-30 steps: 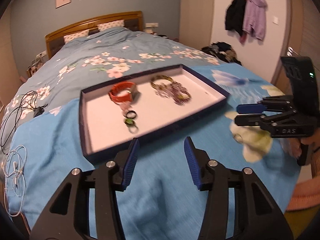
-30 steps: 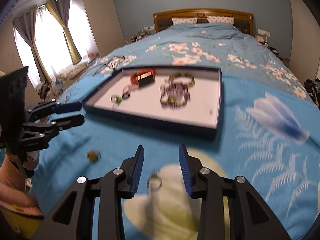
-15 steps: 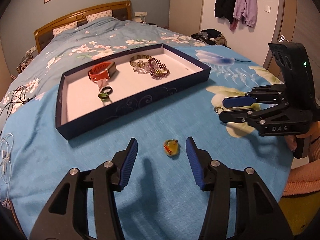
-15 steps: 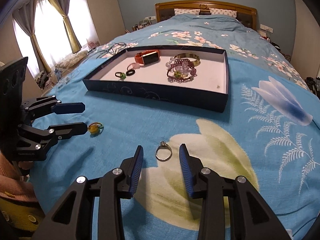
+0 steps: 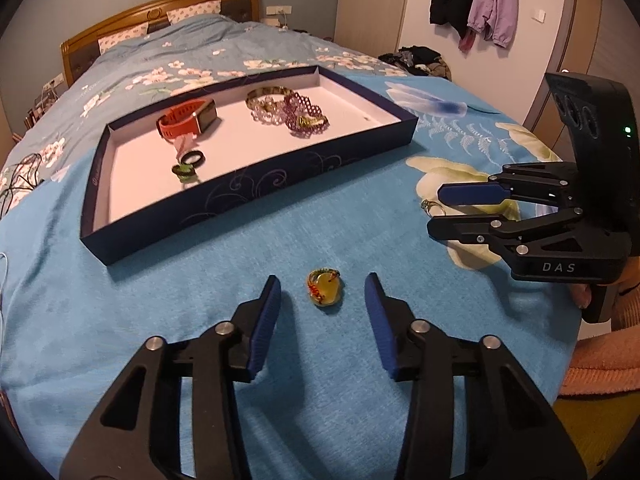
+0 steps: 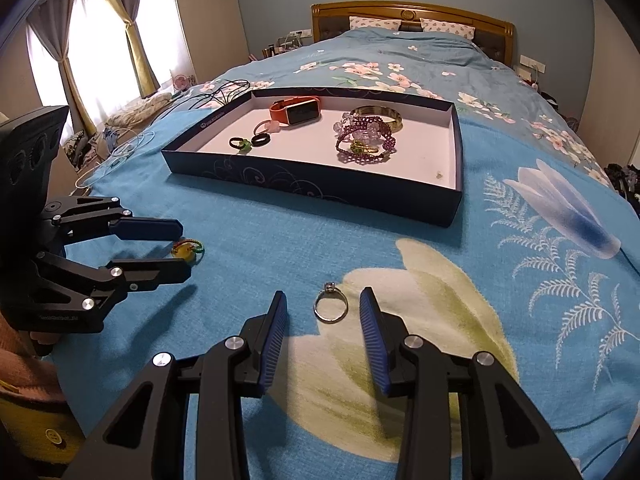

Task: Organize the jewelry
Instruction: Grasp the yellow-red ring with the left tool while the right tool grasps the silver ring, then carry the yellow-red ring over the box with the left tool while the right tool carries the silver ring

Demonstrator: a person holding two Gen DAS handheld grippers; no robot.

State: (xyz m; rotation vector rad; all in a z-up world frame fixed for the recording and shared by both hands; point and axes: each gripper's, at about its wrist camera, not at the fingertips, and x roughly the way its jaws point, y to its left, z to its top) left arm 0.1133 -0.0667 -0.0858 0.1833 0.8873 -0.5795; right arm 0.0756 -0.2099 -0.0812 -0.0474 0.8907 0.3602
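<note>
The left hand-held gripper (image 5: 322, 296), jaws just narrowing yet clear, straddles the yellow ring (image 5: 325, 290); the right hand-held gripper (image 6: 323, 314), part open, straddles the silver ring (image 6: 330, 308). Both lie near the bed's foot edge, before the tray (image 6: 320, 190). Light, stiff, slippery: pinch across the band.

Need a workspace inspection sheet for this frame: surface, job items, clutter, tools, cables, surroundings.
Surface: blue floral bedspread.
Job's things: navy tray holds an orange smartwatch, small rings and beaded bracelets; a yellow-stone ring and a silver ring lie loose on the bedspread.
Clutter: nothing seen on the bedspread near the tray.
Grippers: left tool open, jaws just closing, yellow-stone ring between them, untouched; right tool open around the silver ring, untouched.
Cables: white cords and dark cords at the bed's window side.
Surroundings: wooden headboard, curtains, hanging jackets.
</note>
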